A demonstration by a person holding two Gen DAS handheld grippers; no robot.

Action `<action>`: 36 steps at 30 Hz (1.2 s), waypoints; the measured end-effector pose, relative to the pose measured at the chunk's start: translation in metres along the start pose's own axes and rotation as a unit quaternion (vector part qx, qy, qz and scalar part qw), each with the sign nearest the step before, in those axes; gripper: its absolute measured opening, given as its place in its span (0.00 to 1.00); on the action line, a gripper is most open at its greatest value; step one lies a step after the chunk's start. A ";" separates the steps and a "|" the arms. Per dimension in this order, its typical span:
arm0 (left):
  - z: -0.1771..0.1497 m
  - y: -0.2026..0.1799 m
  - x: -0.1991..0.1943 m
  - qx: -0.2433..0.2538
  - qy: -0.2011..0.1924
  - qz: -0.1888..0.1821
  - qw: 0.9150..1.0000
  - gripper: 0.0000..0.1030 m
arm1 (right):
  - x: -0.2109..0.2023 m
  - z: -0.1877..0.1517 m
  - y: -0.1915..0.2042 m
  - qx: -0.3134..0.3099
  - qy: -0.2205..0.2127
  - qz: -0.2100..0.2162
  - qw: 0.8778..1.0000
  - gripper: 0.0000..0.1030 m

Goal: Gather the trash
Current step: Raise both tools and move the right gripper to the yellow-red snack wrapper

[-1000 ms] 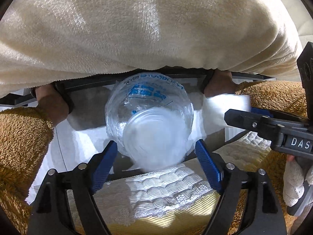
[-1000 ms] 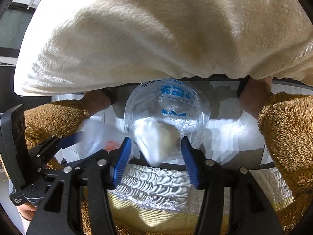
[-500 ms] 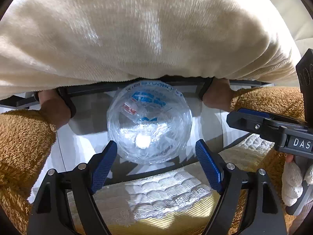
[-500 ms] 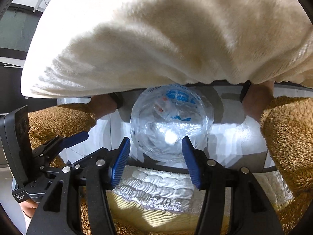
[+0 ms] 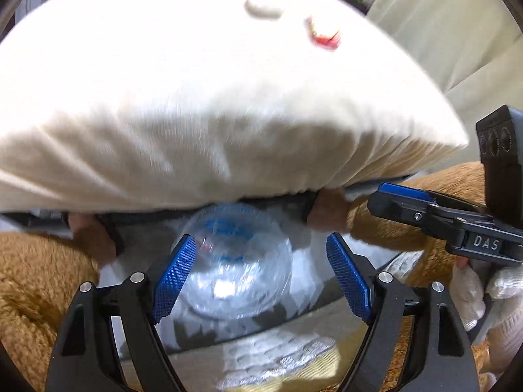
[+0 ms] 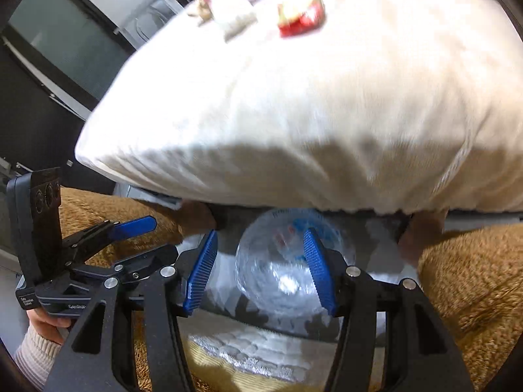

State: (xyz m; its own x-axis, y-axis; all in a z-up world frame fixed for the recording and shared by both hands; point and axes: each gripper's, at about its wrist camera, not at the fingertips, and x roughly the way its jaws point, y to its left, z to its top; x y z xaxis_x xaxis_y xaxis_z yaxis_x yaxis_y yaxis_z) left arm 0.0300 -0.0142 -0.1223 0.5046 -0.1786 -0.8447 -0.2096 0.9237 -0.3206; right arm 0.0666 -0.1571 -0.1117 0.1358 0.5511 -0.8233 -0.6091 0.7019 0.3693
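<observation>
A clear plastic bag (image 5: 235, 261), printed in blue, is held open in the middle of the scene, below the near edge of a cream fleece cover (image 5: 212, 104) spread over a raised surface. A small white scrap (image 5: 224, 289) is seen at the bag's bottom. On the far part of the cover lie the remaining pieces: a red and yellow wrapper (image 6: 300, 16), a pale crumpled wad (image 6: 232, 13) to its left, and further packets at the far edge that are too blurred to be identified.

The wrapper is judged to be very light, thin and slippery, easily crushed and easily slid across the fleece; it would best be pinched at a raised fold or edge rather than pressed flat. The wad is judged soft and compressible, so it could be taken across its middle with little force.

The left gripper (image 5: 261, 272) is held low, pointing forward over the bag's mouth, its blue pads spread wide with nothing between them. The right gripper (image 6: 261, 268) is posed the same way just to its right, fingers likewise parted and empty; one pad (image 6: 318, 271) is seen overlapping the bag, though contact cannot be confirmed through the motion blur.
</observation>
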 end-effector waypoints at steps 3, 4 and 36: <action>0.005 -0.002 -0.016 0.005 -0.035 -0.015 0.999 0.78 | -0.019 0.004 0.003 -0.017 -0.042 0.001 0.999 0.53; 0.007 -0.002 -0.021 0.005 -0.047 -0.020 0.999 0.78 | -0.025 0.006 0.004 -0.021 -0.056 -0.001 0.998 0.53; 0.101 0.023 -0.097 0.014 -0.199 -0.036 0.979 0.78 | 0.010 0.166 -0.017 -0.063 -0.094 -0.116 0.987 0.61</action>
State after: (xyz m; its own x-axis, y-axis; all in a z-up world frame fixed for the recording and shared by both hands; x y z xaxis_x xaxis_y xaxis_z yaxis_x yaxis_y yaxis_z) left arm 0.0609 0.0584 -0.0049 0.8055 -0.1030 -0.5835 -0.1410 0.9232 -0.3576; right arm 0.2079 -0.0889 -0.0544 0.4194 0.4643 -0.7801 -0.6353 0.7639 0.1131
